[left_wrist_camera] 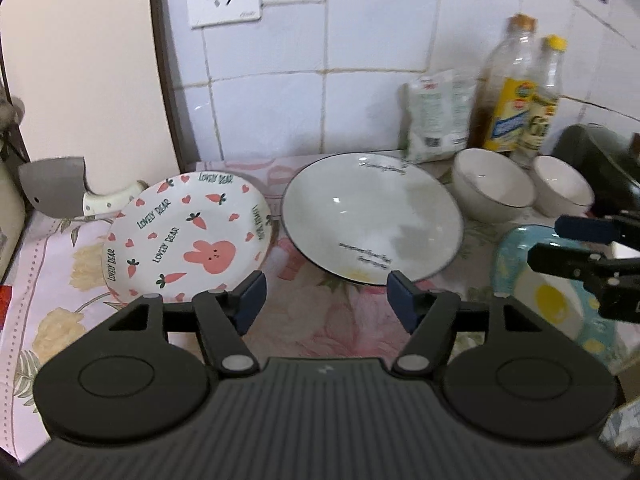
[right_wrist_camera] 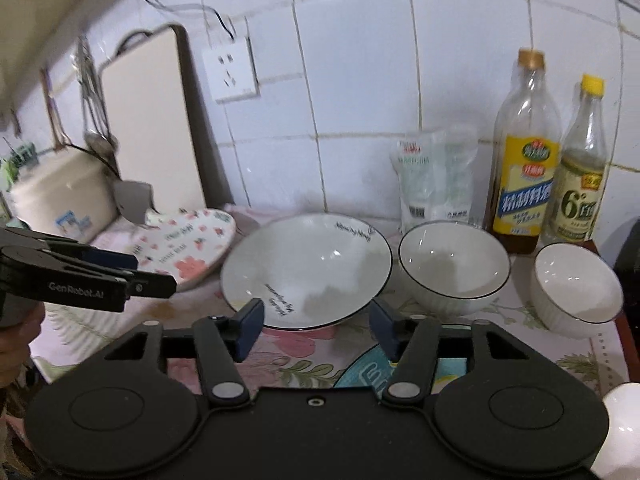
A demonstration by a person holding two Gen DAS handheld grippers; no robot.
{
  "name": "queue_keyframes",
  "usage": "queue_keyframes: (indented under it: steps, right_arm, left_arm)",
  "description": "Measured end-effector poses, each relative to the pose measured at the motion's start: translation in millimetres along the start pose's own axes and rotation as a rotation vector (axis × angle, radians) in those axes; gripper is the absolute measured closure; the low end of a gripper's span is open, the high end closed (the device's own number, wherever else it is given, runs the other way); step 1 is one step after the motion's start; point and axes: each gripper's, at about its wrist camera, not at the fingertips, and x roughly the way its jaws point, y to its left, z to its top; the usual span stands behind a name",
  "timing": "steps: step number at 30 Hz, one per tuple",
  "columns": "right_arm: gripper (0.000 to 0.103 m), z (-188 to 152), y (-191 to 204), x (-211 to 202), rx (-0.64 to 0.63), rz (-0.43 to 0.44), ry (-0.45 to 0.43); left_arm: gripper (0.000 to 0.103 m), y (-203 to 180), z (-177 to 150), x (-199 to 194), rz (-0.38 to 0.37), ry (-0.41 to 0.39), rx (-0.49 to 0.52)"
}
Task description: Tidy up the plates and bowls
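Left gripper (left_wrist_camera: 324,300), black with blue pads: jaws parted, nothing between them, held above the floral pink tablecloth (left_wrist_camera: 56,320). Right gripper (right_wrist_camera: 316,322), same make: jaws likewise parted and empty, held over the cloth's near edge. Each gripper appears in the other's view, the right at the right edge of the left wrist picture, the left at the left edge of the right wrist picture, with part of a hand (right_wrist_camera: 16,340) below it. Just beneath the right gripper lies a light-blue plate with a yellow centre (left_wrist_camera: 520,276), partly hidden. Beyond the grippers, side by side on the cloth: a white plate printed with pink rabbits, carrots and hearts (left_wrist_camera: 188,236) to the left, and a wide white shallow bowl with a thin dark rim and script lettering (left_wrist_camera: 372,216) at centre; their rims stand near each other, contact undetermined. Right of the shallow bowl, two small white deep bowls with dark rims, the nearer to it (right_wrist_camera: 454,264) and the outer one (right_wrist_camera: 576,284), standing apart. Against the white tiled wall (right_wrist_camera: 360,80): a clear plastic bag of white granules (right_wrist_camera: 436,176), a tall yellow-labelled bottle of dark liquid (right_wrist_camera: 524,160), and a smaller yellow-capped bottle (right_wrist_camera: 580,172). Far left: a cream cutting board (right_wrist_camera: 148,128) leaning upright, a cleaver with white handle (left_wrist_camera: 60,188) at its foot.
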Motion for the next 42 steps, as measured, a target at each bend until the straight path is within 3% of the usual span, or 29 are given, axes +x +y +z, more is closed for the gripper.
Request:
queue_keyframes:
  steps: [10,21,29,33,42]
  right_arm:
    - [0.025,-6,4,-76,-0.029,0.035,-0.053]
    - [0.024,-38,-5,-126,-0.034,0.004,-0.012]
    - [0.024,-74,-22,-132,0.009,-0.022,0.026]
    - [0.024,-94,-33,-125,-0.012,-0.026,0.055]
    - [0.024,-122,-71,-90,0.081,-0.053,0.092]
  left_arm:
    - [0.029,-23,-13,-61,-0.085,-0.011,0.074]
    - [0.018,-69,-35,-92,-0.223,-0.036,0.201]
    - [0.018,-102,-48,-77,-0.304,-0.010,0.258]
    - [0.018,-110,-52,-65,-0.386,-0.015,0.256]
    - [0.019,-125,-56,-16,-0.378,0.018,0.218]
